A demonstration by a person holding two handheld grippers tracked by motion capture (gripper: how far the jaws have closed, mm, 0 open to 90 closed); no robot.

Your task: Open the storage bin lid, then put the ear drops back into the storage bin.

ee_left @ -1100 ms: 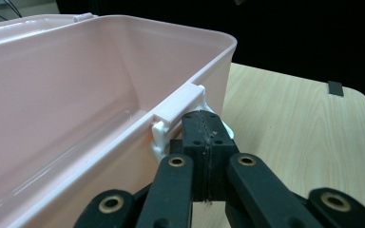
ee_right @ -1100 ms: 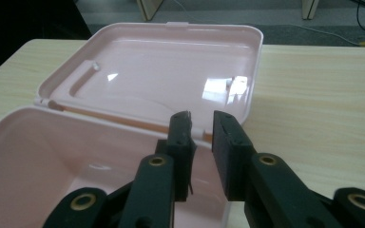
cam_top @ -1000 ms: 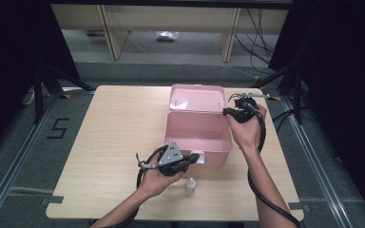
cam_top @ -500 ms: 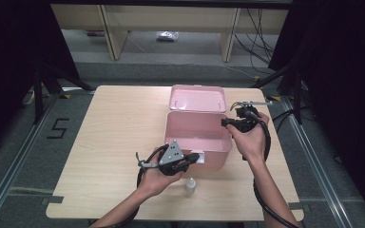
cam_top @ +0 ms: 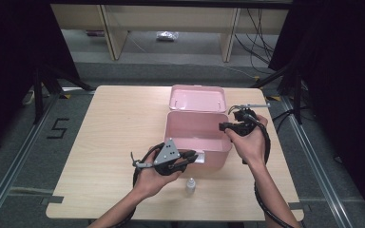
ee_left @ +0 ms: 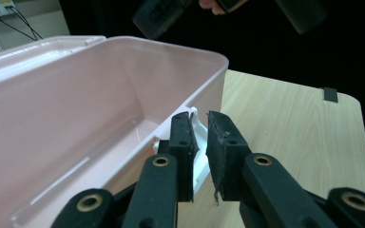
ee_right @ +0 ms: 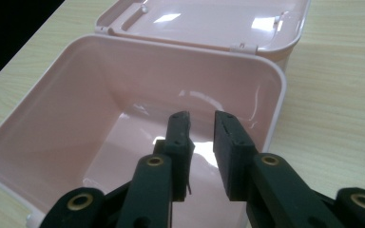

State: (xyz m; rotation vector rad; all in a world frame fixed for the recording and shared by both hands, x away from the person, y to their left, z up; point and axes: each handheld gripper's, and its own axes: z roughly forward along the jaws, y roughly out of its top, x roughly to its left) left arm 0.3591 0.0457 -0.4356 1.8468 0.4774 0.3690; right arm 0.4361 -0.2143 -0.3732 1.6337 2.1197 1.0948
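On the bench (cam_top: pixel 104 142), the left gripper (cam_top: pixel 190 156) sits near the front edge, a little left of the middle, held in the person's left hand (cam_top: pixel 154 178) with its jaws pointing right at the front wall of the pink box (cam_top: pixel 197 130). In the left gripper view its jaws (ee_left: pixel 199 137) have just been opening; a narrow gap now shows between the pads, and the white latch (ee_left: pixel 197 142) on the box's front wall lies right at that gap, beside the left pad, with nothing pressed between them. Just right of that hand, close to the front edge, a small clear bottle (cam_top: pixel 190 186) with a white cap stands upright, apart from the box. The box stands at the middle of the bench toward the right side, open, its lid (cam_top: pixel 197 99) tipped back flat toward the far edge. At the box's right rim the right gripper (cam_top: pixel 225 126) is held in the right hand (cam_top: pixel 249 142); in the right gripper view its jaws (ee_right: pixel 202 130) stand slightly apart above the bare inside of the box (ee_right: pixel 123 109), gripping nothing.
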